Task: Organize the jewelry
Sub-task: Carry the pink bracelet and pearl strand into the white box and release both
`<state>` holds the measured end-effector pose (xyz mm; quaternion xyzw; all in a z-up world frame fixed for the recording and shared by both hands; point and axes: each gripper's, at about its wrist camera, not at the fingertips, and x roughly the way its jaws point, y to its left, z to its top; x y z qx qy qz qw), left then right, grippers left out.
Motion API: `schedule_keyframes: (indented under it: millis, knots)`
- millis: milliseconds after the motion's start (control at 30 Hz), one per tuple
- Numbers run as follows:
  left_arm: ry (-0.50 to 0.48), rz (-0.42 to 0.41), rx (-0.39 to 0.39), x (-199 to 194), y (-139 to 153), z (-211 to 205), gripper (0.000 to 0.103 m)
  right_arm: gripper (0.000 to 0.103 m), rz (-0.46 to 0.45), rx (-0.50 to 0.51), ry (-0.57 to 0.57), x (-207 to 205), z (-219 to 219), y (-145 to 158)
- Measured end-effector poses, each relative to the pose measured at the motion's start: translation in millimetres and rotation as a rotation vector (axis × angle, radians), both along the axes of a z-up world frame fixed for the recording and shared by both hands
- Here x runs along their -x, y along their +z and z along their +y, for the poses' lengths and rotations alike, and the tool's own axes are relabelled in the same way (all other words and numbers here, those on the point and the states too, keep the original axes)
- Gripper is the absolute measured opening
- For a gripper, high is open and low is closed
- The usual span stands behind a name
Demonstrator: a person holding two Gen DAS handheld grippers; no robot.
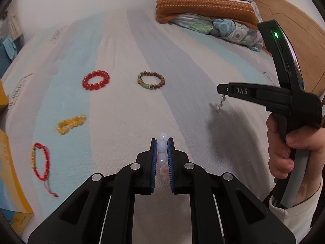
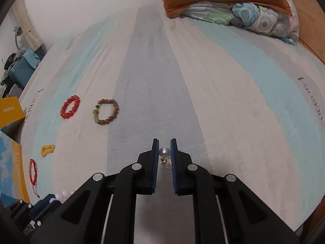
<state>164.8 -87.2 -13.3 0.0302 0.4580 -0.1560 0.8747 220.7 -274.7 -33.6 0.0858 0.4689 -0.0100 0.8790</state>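
Observation:
My left gripper (image 1: 162,142) is shut on a bracelet of pale white and pink beads (image 1: 162,149), held above the striped bedsheet. My right gripper (image 2: 164,143) is shut on a small pearl piece (image 2: 165,152) with a metal bit hanging under it; in the left wrist view the right gripper (image 1: 220,89) shows that pearl chain (image 1: 221,102) dangling from its tip. On the sheet lie a red bead bracelet (image 1: 95,80), a brown wooden bead bracelet (image 1: 151,80) with green beads, a yellow bead bracelet (image 1: 70,124) and a red cord bracelet (image 1: 40,160).
A yellow and blue box (image 1: 12,183) stands at the left edge of the bed. Folded blankets and a flowered quilt (image 1: 205,6) are piled at the far right, by a wooden headboard (image 1: 288,20). A hand (image 1: 284,152) grips the right tool's handle.

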Motion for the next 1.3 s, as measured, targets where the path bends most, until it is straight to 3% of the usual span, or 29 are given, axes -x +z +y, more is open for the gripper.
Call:
schedule_keyframes:
  millis: [467,1300]
  knots:
    - [0.088,-0.060,-0.045,17.5,54.2,52.3,0.010,0.011,-0.047,-0.004,0.090,21.7,62.7,44.2]
    - [0.392,-0.200,-0.038,84.7,151.3,248.3,0.010,0.011,-0.232,0.051,0.438,76.7,312.6,148.7]
